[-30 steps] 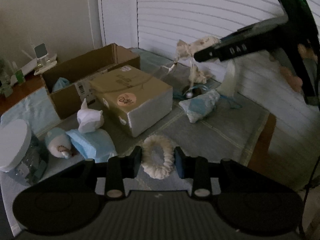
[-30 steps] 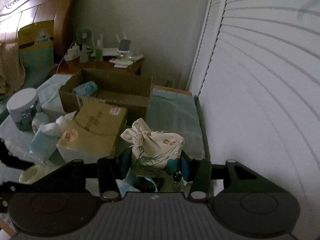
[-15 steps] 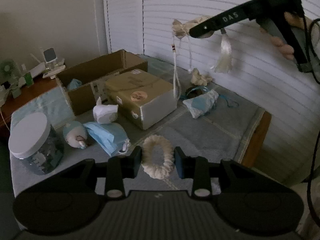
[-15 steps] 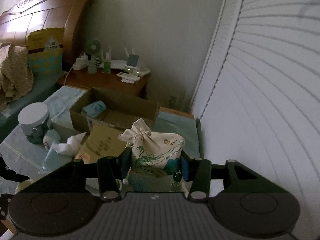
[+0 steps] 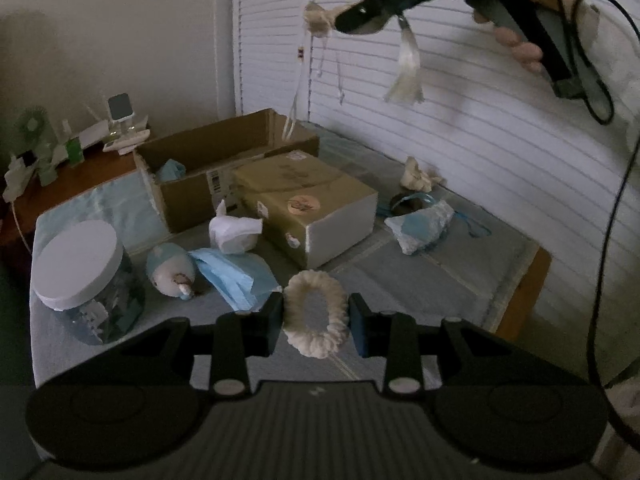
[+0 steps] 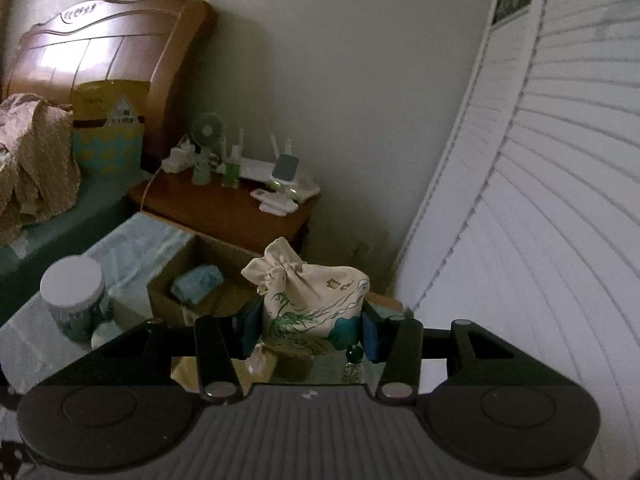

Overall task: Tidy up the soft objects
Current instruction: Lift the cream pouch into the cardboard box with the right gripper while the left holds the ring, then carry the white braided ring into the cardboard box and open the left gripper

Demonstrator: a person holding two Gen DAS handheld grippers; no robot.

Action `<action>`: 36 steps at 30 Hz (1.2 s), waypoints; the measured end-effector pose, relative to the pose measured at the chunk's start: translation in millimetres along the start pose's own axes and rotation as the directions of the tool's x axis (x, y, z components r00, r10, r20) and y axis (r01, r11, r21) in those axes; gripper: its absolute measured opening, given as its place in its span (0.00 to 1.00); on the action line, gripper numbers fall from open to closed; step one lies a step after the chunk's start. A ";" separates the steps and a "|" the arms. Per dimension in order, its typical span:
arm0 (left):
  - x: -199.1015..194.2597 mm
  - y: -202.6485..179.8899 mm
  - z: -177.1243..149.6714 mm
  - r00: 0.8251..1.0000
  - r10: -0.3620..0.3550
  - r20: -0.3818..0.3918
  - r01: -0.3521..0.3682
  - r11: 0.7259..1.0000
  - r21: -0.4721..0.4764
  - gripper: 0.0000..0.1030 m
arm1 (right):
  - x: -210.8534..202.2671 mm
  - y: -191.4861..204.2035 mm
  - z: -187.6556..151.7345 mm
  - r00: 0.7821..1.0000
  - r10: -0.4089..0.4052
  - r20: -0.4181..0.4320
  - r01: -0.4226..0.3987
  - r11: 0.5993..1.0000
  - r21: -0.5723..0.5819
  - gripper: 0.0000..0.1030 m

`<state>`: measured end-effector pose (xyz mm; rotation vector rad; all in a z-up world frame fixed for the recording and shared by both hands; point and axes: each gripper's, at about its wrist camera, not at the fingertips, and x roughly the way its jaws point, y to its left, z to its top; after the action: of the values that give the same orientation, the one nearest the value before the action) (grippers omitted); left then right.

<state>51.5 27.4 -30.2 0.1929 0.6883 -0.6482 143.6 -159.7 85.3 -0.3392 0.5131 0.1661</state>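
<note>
The drawstring pouch (image 6: 316, 312) sits clamped in the right gripper (image 6: 310, 330), high over the table, the open cardboard box (image 6: 192, 280) below and ahead of it, nearer this hand; the left gripper (image 5: 316, 320) pinches the fuzzy scrunchie (image 5: 316, 314), box (image 5: 224, 160) farther off beyond the closed carton (image 5: 308, 204).

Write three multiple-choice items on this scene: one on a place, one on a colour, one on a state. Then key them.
1. Where is the crumpled blue item?
A. Inside the open cardboard box
B. On the closed tan box
C. Under the jar

2. What colour is the jar's lid?
A. Red
B. White
C. Black

3. What is the left gripper doing?
A. Open, empty
B. Shut on the fluffy cream ring
C. Shut on the jar

Key: 1 A, it lies within the box walls; 2 B, the lid is white; 3 B, both pads press the ring.
</note>
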 end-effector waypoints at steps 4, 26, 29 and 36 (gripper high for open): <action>2.6 5.9 3.0 1.000 0.031 -0.001 -0.031 0.999 -0.018 0.33 | 23.5 -2.4 16.3 0.999 0.048 0.006 -0.048 0.999 -0.015 0.52; 26.2 29.8 21.5 0.989 0.136 -0.059 -0.140 0.986 -0.085 0.33 | 172.1 12.8 21.8 0.965 0.236 -0.114 -0.242 0.969 -0.043 0.52; 28.9 29.5 23.0 0.989 0.128 -0.067 -0.134 0.988 -0.083 0.33 | 180.0 11.3 13.2 0.973 0.194 -0.129 -0.203 0.977 -0.061 0.68; 31.8 25.9 25.9 0.991 0.117 -0.069 -0.122 0.990 -0.075 0.33 | 166.9 -6.6 1.3 0.980 0.185 -0.077 -0.184 0.983 0.020 1.00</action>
<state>99.7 22.6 -32.0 0.1806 0.7568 -0.5006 289.3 -153.6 3.7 -0.2860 0.6236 0.3303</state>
